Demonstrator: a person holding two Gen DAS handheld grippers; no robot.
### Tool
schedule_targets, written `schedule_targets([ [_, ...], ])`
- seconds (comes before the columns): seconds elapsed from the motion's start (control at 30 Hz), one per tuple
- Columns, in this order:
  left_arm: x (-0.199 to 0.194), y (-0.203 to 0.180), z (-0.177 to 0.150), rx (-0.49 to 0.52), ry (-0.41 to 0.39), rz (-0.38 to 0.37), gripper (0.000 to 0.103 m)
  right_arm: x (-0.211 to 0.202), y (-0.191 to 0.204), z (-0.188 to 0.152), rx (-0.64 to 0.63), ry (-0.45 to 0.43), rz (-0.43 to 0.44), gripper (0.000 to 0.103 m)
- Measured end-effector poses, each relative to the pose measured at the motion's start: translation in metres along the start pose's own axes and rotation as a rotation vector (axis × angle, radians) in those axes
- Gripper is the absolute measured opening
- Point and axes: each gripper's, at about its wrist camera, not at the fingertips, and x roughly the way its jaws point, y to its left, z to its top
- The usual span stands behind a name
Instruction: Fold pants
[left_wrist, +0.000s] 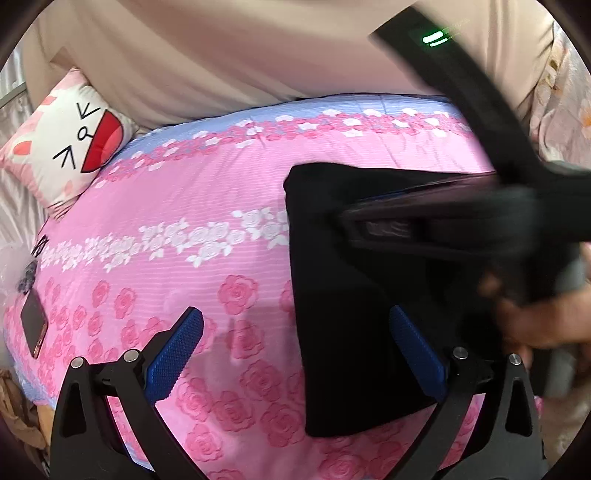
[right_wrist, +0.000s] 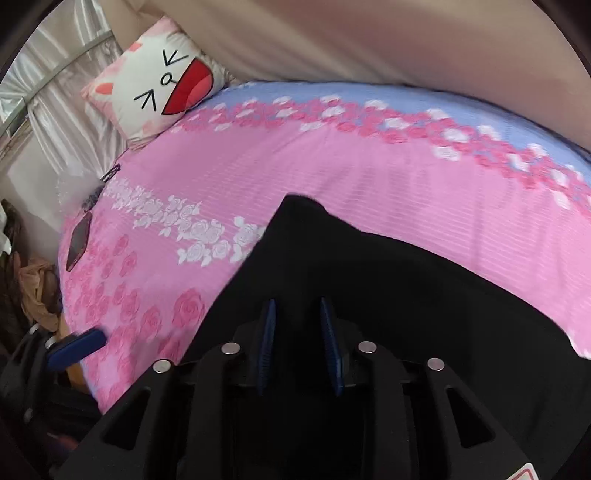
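The black pants (left_wrist: 354, 295) lie folded into a compact block on the pink rose-print bedspread (left_wrist: 184, 206). My left gripper (left_wrist: 295, 325) is open, its blue pads wide apart; the right pad (left_wrist: 417, 350) is over the pants' left part, the left pad (left_wrist: 177, 350) over bare bedspread. In the right wrist view the pants (right_wrist: 406, 295) fill the lower middle. My right gripper (right_wrist: 297, 332) hovers over them with its blue pads a narrow gap apart, nothing visibly pinched. The right gripper's body (left_wrist: 461, 229) shows blurred above the pants in the left wrist view.
A cartoon-face pillow (left_wrist: 70, 144) lies at the bed's far left corner. A phone (left_wrist: 33, 325) lies at the bed's left edge, also in the right wrist view (right_wrist: 77, 242). A beige headboard (left_wrist: 240, 48) runs along the back. Clothes (right_wrist: 37, 291) pile beside the bed.
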Motion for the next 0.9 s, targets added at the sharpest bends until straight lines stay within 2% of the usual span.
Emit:
schedule_targets([
  [0.07, 0.001, 0.005, -0.001, -0.011, 0.011, -0.008, 0.098, -0.003, 0.0, 0.005, 0.014, -0.013, 0.009, 0.032],
  [0.13, 0.002, 0.008, -0.001, -0.023, 0.023, -0.025, 0.098, -0.032, -0.003, -0.003, 0.051, -0.077, 0.038, 0.032],
  [0.2, -0.001, 0.008, 0.0, -0.021, 0.016, -0.025, 0.098, -0.066, -0.005, -0.018, 0.073, -0.149, 0.031, 0.032],
  [0.3, -0.007, 0.006, 0.001, -0.005, -0.01, -0.01, 0.098, -0.12, -0.029, -0.06, 0.128, -0.206, -0.053, 0.032],
  [0.37, -0.008, 0.002, 0.004, -0.002, -0.015, -0.024, 0.098, -0.141, -0.051, -0.088, 0.17, -0.195, -0.128, 0.032],
  [0.4, -0.008, -0.001, 0.005, 0.002, -0.017, -0.032, 0.098, -0.149, -0.068, -0.106, 0.202, -0.173, -0.197, 0.032],
  [0.5, -0.004, -0.017, 0.009, 0.027, -0.011, -0.025, 0.098, -0.154, -0.111, -0.147, 0.32, -0.116, -0.341, 0.028],
  [0.53, -0.002, -0.026, 0.011, 0.043, -0.005, -0.025, 0.098, -0.159, -0.122, -0.159, 0.357, -0.125, -0.36, 0.039],
  [0.57, -0.001, -0.032, 0.011, 0.053, -0.005, -0.023, 0.098, -0.165, -0.127, -0.166, 0.391, -0.147, -0.338, 0.047],
  [0.6, 0.0, -0.04, 0.012, 0.073, -0.005, -0.012, 0.098, -0.175, -0.13, -0.173, 0.437, -0.179, -0.304, 0.047],
  [0.63, 0.0, -0.045, 0.012, 0.085, -0.005, -0.002, 0.098, -0.182, -0.129, -0.174, 0.44, -0.199, -0.316, 0.047],
  [0.73, -0.001, -0.058, 0.012, 0.107, -0.008, 0.025, 0.098, -0.197, -0.114, -0.173, 0.388, -0.251, -0.385, 0.047],
  [0.8, -0.001, -0.062, 0.013, 0.106, -0.007, 0.026, 0.098, -0.204, -0.106, -0.171, 0.371, -0.283, -0.359, 0.047],
  [0.9, -0.001, -0.067, 0.012, 0.104, 0.001, 0.036, 0.098, -0.204, -0.098, -0.169, 0.336, -0.287, -0.342, 0.047],
])
